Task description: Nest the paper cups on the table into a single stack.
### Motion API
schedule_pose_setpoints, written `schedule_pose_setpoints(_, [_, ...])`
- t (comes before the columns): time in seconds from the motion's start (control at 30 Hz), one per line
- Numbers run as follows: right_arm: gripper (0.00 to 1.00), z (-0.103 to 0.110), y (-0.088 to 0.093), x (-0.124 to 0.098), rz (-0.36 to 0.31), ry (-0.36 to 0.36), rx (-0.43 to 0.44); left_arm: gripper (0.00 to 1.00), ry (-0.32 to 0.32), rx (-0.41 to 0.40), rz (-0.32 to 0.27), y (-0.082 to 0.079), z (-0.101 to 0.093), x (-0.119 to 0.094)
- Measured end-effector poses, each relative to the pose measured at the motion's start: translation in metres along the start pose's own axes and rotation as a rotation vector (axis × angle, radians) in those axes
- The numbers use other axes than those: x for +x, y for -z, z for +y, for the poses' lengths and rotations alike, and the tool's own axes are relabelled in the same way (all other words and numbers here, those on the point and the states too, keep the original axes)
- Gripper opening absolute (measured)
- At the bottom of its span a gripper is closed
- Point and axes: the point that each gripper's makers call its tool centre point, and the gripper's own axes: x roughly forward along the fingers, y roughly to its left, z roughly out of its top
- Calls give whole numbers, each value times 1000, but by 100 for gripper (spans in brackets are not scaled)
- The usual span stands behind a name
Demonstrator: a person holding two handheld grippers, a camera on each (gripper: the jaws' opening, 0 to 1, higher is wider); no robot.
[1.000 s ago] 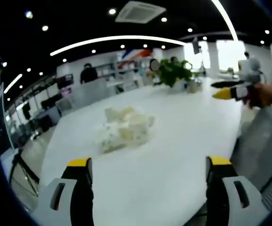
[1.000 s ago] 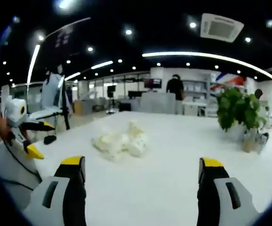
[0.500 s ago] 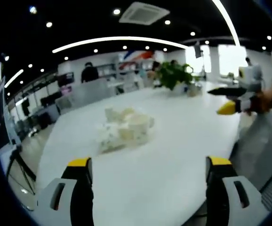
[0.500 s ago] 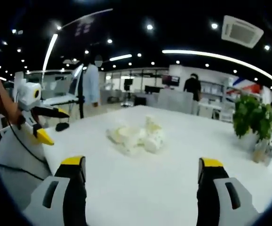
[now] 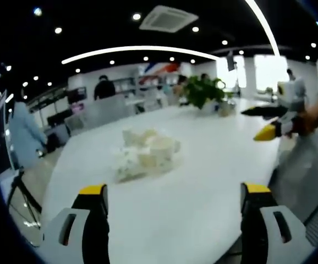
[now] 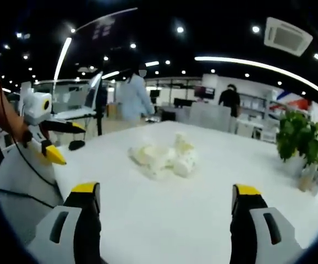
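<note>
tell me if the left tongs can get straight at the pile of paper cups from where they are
Probably yes. The left tongs are open, holding nothing, and the paper cups lie ahead with only bare white table between. The right tongs hang off to the side, apart from the pile.

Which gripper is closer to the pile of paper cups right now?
Too close to call. The left gripper and right gripper are both open, short of the paper cups on the white table, flanking them from opposite sides; neither touches them.
</note>
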Motion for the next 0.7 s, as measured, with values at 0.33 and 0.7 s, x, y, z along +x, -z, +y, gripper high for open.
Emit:
schedule_pose_setpoints(0.33, [100,12,0,3,-6,-55,14,100,-37,-47,-12,-2,9,-2])
schedule_pose_setpoints(0.7, [100,17,4,8,20,-76,-20,100,-37,-53,5,1,10,-1])
